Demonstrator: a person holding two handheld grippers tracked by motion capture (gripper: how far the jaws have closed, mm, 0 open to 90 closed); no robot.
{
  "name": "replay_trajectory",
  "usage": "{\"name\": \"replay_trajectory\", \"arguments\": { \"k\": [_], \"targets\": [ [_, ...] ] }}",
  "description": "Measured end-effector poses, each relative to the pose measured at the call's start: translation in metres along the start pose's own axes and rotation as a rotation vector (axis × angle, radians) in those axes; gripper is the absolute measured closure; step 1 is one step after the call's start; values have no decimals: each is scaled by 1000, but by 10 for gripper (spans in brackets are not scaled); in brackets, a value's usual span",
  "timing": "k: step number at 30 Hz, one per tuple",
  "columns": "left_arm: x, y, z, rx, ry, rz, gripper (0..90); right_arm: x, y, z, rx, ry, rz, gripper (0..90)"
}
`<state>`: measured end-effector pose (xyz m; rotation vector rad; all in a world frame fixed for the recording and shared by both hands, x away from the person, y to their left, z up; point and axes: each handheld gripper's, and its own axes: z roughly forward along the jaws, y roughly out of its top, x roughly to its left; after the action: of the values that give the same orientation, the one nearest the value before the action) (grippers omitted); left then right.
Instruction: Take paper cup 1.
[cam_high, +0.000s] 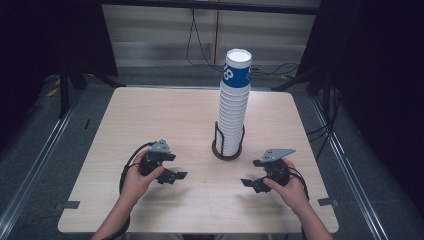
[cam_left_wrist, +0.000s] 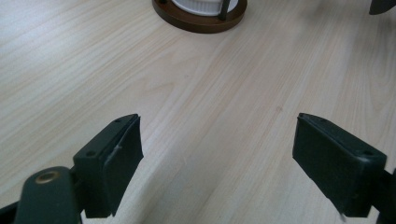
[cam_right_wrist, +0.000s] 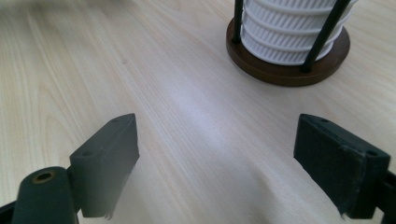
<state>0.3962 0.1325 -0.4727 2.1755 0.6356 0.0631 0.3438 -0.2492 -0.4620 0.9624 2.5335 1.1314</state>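
One tall stack of white ribbed paper cups (cam_high: 233, 112) is seen, top cup banded blue w/ white print, stood in a round brown base w/ black rods (cam_right_wrist: 288, 65), mid-table, between & beyond both grippers. Two grippers counted: left gripper (cam_high: 174, 175) & right gripper (cam_high: 251, 182), jaws spread wide, nothing held, above wooden table (cam_high: 165, 115).

Pale wood surface (cam_high: 170, 120), bare around its edges. Grey floor (cam_high: 45, 150) with metal rails (cam_high: 35, 165) either side. Black cables (cam_high: 200, 45) trailing behind, before a light panelled wall (cam_high: 160, 35). Dark curtains (cam_high: 380, 75) flanking.
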Motion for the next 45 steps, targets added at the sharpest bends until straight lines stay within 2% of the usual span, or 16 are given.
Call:
{"name": "replay_trajectory", "arguments": {
  "k": [5, 6, 11, 13, 17, 19, 22, 25, 26, 31, 34, 42, 45],
  "targets": [
    [-2, 6, -1, -10, -29, -3, 158, -2, 6, -5, -16, 6, -5, 135],
    [-3, 8, -1, -17, -36, 1, 158, -5, 10, -8, -16, -11, -3, 135],
    [-6, 23, -3, -13, -58, 18, 158, -13, 18, -12, -34, 2, 23, 134],
    [-5, 32, -5, -37, -72, 18, 158, -15, 27, -15, -35, -16, 14, 134],
    [-4, 42, -5, -40, -73, 26, 158, -17, 35, -17, -45, -1, 22, 133],
    [-3, 52, -6, -44, -69, 28, 158, -18, 46, -21, -56, -5, 14, 133],
    [-3, 62, -7, -55, -90, 22, 158, -22, 55, -27, -93, 23, 46, 133],
    [-3, 67, -7, -47, -80, 28, 158, -24, 63, -32, -102, 4, 54, 133],
    [-2, 72, -7, -52, -80, 29, 158, -25, 70, -36, -99, -7, 39, 133],
    [0, 82, -9, -70, -81, 19, 158, -27, 81, -39, -123, 6, 47, 130],
    [1, 90, -11, -70, -84, 16, 158, -28, 95, -43, -128, -17, 43, 129],
    [-4, 111, -12, -84, -90, 38, 158, -30, 121, -53, -151, -22, 28, 124],
    [-7, 119, -12, -70, -85, 57, 158, -31, 130, -58, -165, -18, 35, 124]
  ]
}}
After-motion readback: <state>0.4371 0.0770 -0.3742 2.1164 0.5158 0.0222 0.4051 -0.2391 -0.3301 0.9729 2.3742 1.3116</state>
